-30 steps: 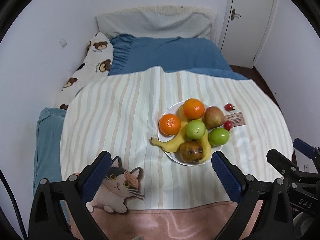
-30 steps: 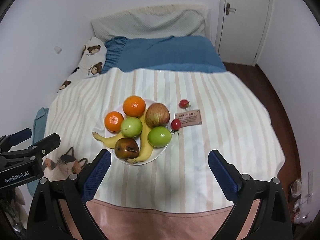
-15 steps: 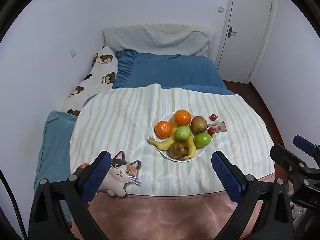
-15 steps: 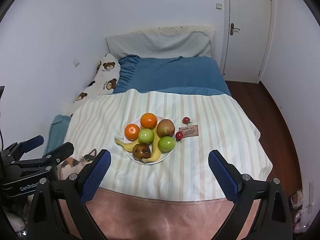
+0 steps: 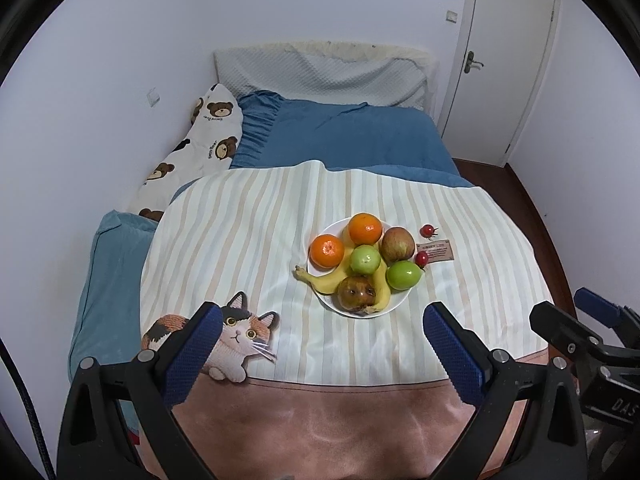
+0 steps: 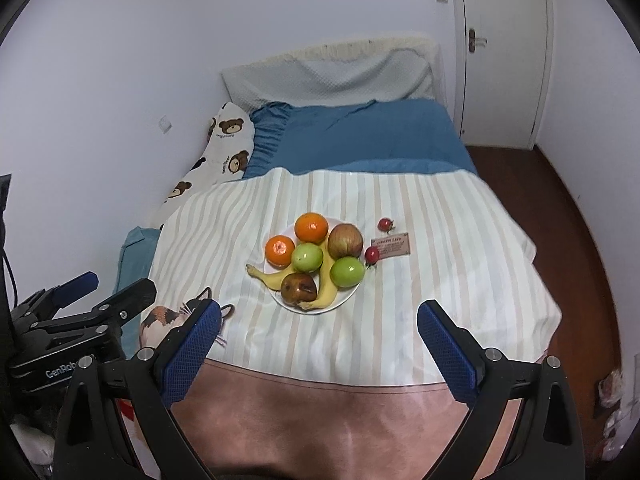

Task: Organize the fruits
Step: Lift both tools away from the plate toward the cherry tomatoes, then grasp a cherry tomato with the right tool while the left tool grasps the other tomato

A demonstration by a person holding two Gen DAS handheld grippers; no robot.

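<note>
A white plate (image 5: 396,305) (image 6: 344,300) sits on the striped tablecloth. It holds two oranges (image 5: 327,251) (image 6: 311,227), two green apples (image 5: 404,275) (image 6: 347,272), a red apple (image 5: 397,243) (image 6: 345,240), a dark bruised fruit (image 5: 356,293) (image 6: 298,288) and bananas (image 5: 320,281) (image 6: 267,274). Two small red fruits (image 5: 427,231) (image 6: 372,255) lie on the cloth right of the plate. My left gripper (image 5: 324,356) and right gripper (image 6: 316,350) are both open, empty, and held back above the table's near edge.
A cat-shaped mat (image 5: 236,334) lies at the near left of the table. A small brown card (image 5: 436,250) lies right of the plate. Behind the table are a blue bed (image 5: 352,136), a bear pillow (image 5: 200,136) and a white door (image 5: 504,60).
Both grippers pulled back and away from the table, then came a little closer again. The fruit and plate have not moved. Both grippers stayed open.
</note>
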